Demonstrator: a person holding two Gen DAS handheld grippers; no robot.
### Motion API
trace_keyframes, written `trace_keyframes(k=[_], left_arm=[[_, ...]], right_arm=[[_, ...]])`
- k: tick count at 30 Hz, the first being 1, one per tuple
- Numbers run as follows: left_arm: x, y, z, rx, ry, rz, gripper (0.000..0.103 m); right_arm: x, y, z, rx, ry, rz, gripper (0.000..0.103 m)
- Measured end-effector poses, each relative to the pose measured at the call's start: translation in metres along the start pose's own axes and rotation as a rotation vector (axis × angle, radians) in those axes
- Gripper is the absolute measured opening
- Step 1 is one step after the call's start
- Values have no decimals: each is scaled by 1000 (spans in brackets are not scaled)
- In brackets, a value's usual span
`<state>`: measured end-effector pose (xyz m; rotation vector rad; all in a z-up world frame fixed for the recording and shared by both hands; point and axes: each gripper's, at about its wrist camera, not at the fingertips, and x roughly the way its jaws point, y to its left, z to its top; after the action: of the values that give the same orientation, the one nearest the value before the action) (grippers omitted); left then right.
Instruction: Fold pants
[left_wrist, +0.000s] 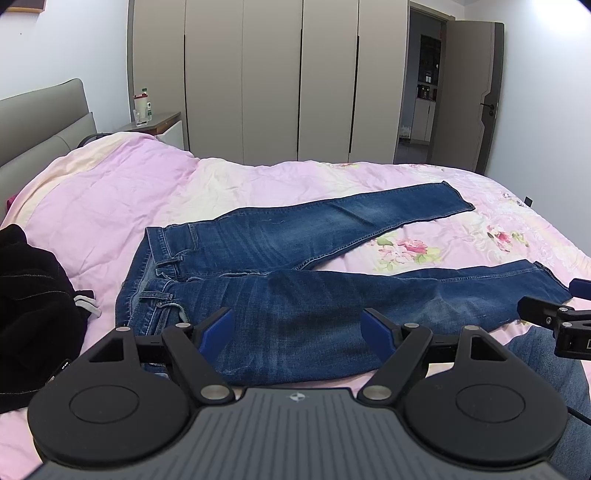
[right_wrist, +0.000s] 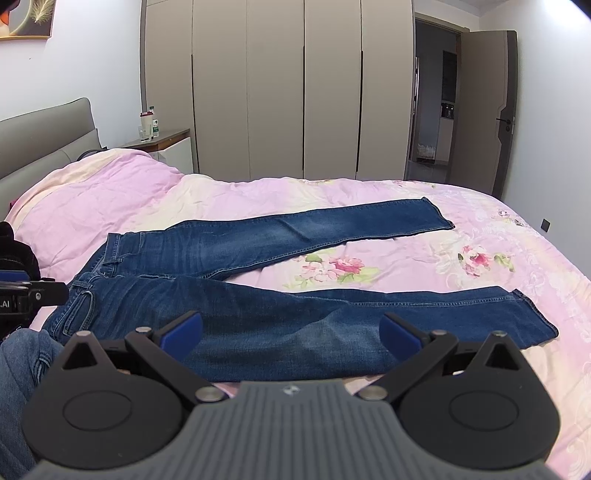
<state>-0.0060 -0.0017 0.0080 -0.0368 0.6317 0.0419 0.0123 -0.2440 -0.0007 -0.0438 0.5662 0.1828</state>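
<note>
The left black two-finger gripper (left_wrist: 297, 326) has a grey ribbed housing bearing a small round logo at twelve o'clock, two black discs with raised circles, silver pivot screws and blue pads (left_wrist: 218, 326). The right black two-finger gripper (right_wrist: 291, 328) matches it, blue pads (right_wrist: 400, 332) included. The person's blue denim trouser knee (right_wrist: 22, 358) shows at nine o'clock.

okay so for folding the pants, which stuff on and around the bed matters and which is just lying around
For the job:
- blue jeans, spread flat, legs apart
- left tool, open
- right tool, open
- pink floral quilt, the work surface

Just lying about:
- black garment at the bed's left edge
- bottles on the nightstand
</note>
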Motion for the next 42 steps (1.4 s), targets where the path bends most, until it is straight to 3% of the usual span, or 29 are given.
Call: trace_keyframes(k=[42], left_arm=[[0,1,-5,-1,17,4,91]], right_arm=[[-4,-4,-3,17,30,-24,98]])
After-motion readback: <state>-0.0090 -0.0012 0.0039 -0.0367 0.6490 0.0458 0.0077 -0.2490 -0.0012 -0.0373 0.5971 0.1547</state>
